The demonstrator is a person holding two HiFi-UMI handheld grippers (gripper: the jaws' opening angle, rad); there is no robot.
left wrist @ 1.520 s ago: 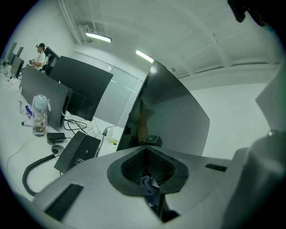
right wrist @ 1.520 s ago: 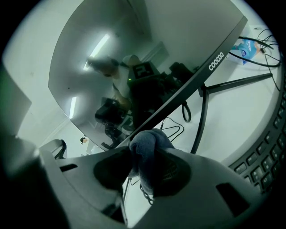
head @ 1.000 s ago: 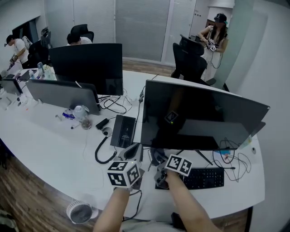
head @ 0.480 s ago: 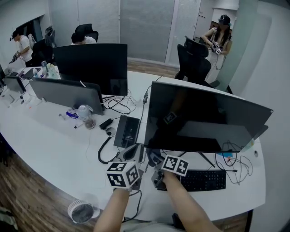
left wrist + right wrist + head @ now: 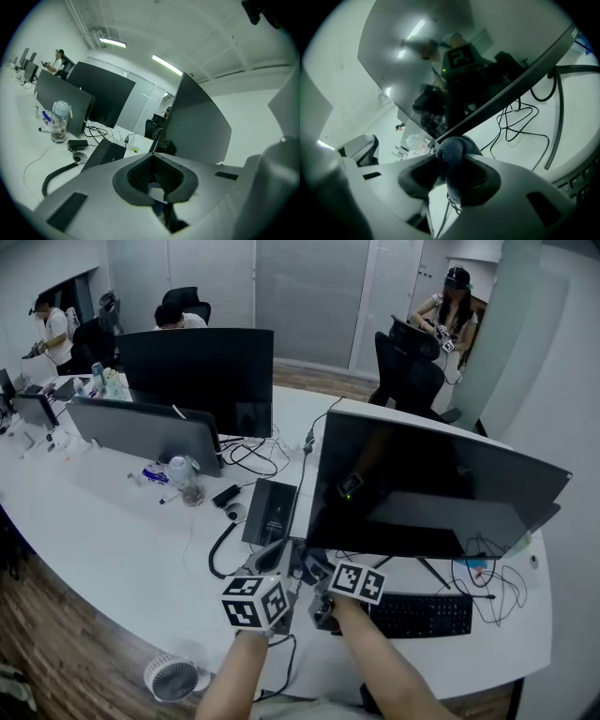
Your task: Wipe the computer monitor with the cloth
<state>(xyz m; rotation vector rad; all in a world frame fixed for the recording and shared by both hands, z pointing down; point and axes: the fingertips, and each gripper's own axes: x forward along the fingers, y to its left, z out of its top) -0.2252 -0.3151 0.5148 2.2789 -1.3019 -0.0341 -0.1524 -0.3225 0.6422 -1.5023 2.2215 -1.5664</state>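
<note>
Moved since a second ago: the right gripper (image 5: 449, 151) has edged toward the left gripper (image 5: 152, 158), and the monitor (image 5: 431, 488) sits a little further right in the head view.
Right gripper hold: jaws clamped on a bunched blue-grey cloth (image 5: 453, 171), which bulges out past the tips and hangs a little below them.
Cloth against monitor: the bunch is just under the monitor's lower edge, close ahead of the jaws; whether it touches cannot be told.
Left gripper hold: jaws closed together at the tips, nothing gripped.
Left gripper place: just beside the right gripper, on its left, tips pointing up toward the monitor's lower left corner.
Beyond the right gripper: the dark screen fills the view above the jaws and reflects the gripper; black cables (image 5: 520, 124) lie on the white desk (image 5: 112, 540) to its right.
Right of both grippers: a keyboard (image 5: 424, 612) under the screen.
Ahead-left of the left gripper: a flat black box (image 5: 269, 512), then a clear jar (image 5: 187, 481) further left.
</note>
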